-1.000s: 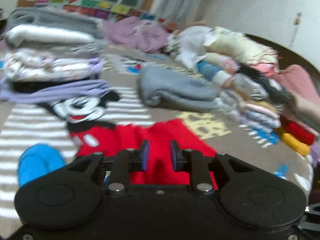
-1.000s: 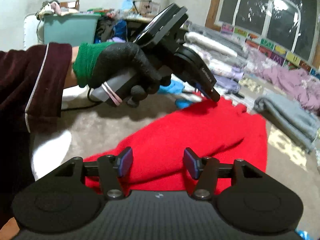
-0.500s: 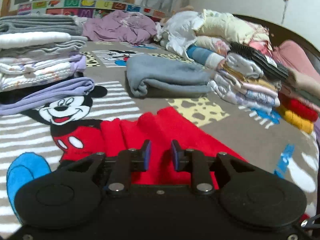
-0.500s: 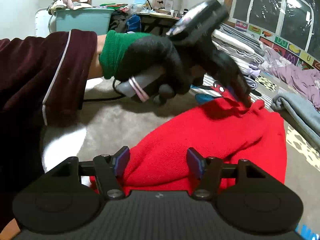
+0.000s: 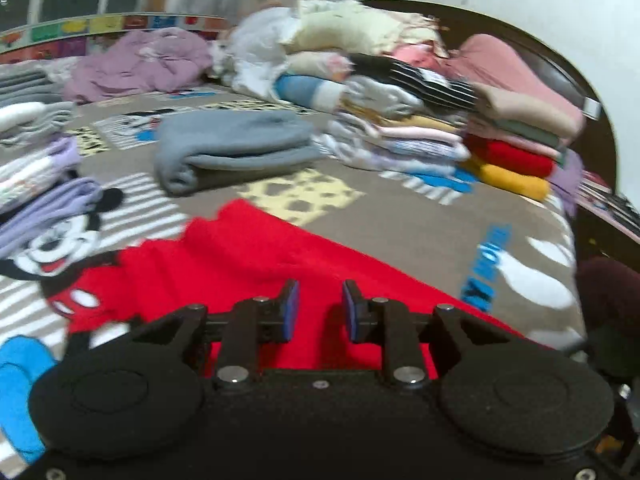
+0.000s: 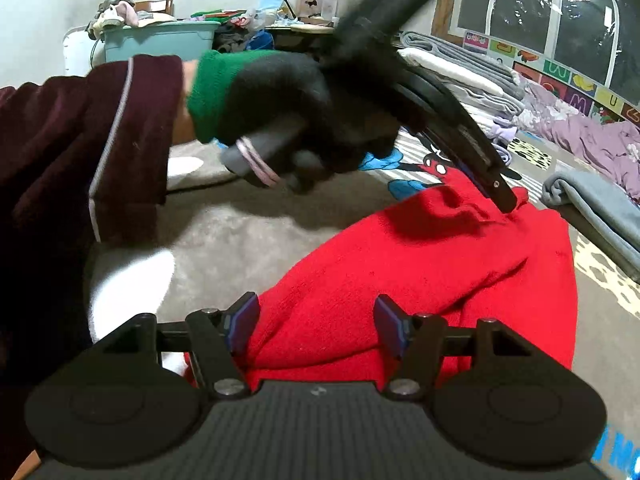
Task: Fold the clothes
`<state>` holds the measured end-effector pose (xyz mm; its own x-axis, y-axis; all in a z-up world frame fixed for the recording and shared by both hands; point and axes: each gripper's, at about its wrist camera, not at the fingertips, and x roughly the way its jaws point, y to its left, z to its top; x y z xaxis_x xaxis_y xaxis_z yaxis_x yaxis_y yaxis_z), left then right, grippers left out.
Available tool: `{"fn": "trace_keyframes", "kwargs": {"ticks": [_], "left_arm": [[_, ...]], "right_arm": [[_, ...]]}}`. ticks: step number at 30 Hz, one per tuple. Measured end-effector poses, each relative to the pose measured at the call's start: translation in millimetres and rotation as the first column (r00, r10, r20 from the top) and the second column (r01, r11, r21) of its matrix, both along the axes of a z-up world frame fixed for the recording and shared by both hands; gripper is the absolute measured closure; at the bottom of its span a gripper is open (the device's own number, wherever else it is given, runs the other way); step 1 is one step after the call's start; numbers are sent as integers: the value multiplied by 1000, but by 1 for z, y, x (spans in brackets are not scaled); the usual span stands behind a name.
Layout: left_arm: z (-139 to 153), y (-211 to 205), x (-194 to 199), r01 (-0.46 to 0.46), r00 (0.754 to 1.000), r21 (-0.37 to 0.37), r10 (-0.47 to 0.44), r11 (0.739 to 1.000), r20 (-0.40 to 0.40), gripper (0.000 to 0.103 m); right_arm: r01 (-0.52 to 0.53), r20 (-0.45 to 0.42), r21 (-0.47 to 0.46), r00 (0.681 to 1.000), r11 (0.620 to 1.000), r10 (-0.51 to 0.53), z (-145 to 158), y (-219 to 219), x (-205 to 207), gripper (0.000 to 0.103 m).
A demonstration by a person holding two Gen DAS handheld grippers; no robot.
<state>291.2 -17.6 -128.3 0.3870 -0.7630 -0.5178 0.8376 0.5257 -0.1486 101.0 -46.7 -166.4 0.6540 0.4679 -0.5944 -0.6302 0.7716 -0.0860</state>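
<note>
The red garment [image 6: 420,264] is a soft, fuzzy knit cloth, matt, with a nubbly pile; the blanket [image 5: 400,220] under it is a low plush printed with cartoon figures, also matt; the left gripper [image 5: 316,308] has a matt black plastic body, bright metal screw heads, and blue pads that look rubbery on its jaws; the right gripper [image 6: 316,324] shows the same black plastic, ribbed across its top; the glove [image 6: 288,108] is black with a coated look and a green knit cuff; the grey folded garment [image 5: 232,148] is smooth fleece.
</note>
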Motion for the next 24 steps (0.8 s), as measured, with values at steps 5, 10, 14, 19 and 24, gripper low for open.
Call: {"fn": "trace_keyframes", "kwargs": {"ticks": [5, 10, 14, 19, 24], "left_arm": [[6, -23, -9, 2, 999, 31, -1, 1000, -33, 49], [5, -61, -27, -111, 994, 192, 105, 975, 44, 63], [-2, -82, -42, -286, 948, 284, 228, 915, 222, 94], [0, -84, -38, -362, 927, 258, 317, 896, 200, 93], [6, -55, -17, -343, 939, 92, 345, 935, -9, 66]], "right_arm": [[0, 4, 2, 1000, 1000, 0, -2, 0, 1, 38], [3, 9, 3, 1000, 1000, -3, -4, 1, 1, 37], [5, 25, -2, 1000, 1000, -5, -6, 4, 0, 37], [13, 28, 7, 1000, 1000, -13, -10, 5, 1, 36], [19, 37, 14, 999, 1000, -19, -13, 7, 1, 36]]}}
